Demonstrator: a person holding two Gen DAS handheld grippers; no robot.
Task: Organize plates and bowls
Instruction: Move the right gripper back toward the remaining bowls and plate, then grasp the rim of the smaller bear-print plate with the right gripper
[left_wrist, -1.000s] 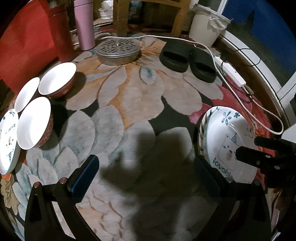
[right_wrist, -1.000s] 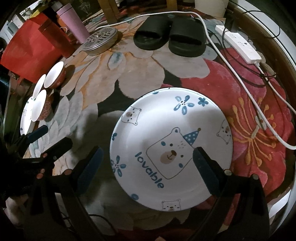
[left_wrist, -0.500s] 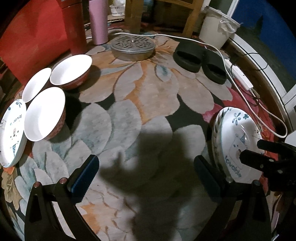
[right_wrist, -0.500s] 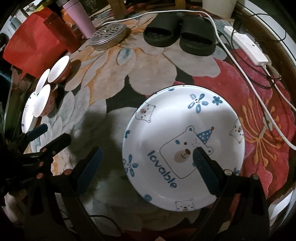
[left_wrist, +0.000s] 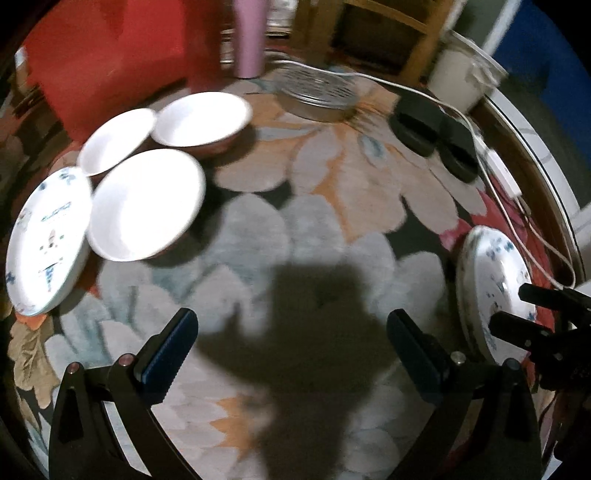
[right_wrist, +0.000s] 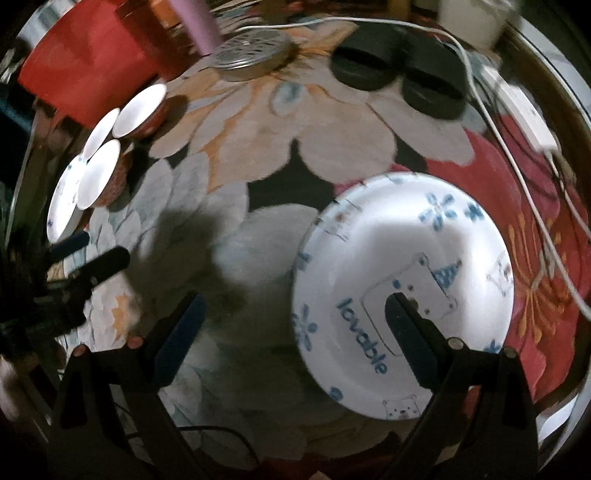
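Left gripper (left_wrist: 291, 339) spread wide, empty, above rug (left_wrist: 332, 206) middle. Right gripper (right_wrist: 291, 328) gaping, empty, over bear plate (right_wrist: 399, 288) at rug's right edge. Three bowls (left_wrist: 144, 203), second plate (left_wrist: 44, 240) cluster at left edge. Advice: drop low, pinch rim squarely, lift level.

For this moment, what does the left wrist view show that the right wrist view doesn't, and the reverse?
Only the left wrist view shows the wooden chair legs at the back, and the insides of the three bowls large and nearly face-on.

Only the right wrist view shows the bear plate face-on, with its "lovable" print readable, and a dark cable at the bottom.

Both show the flowered rug, black slippers, round metal grate, white cord, the second printed plate beside the bowls, and both grippers, left and right, open and empty.
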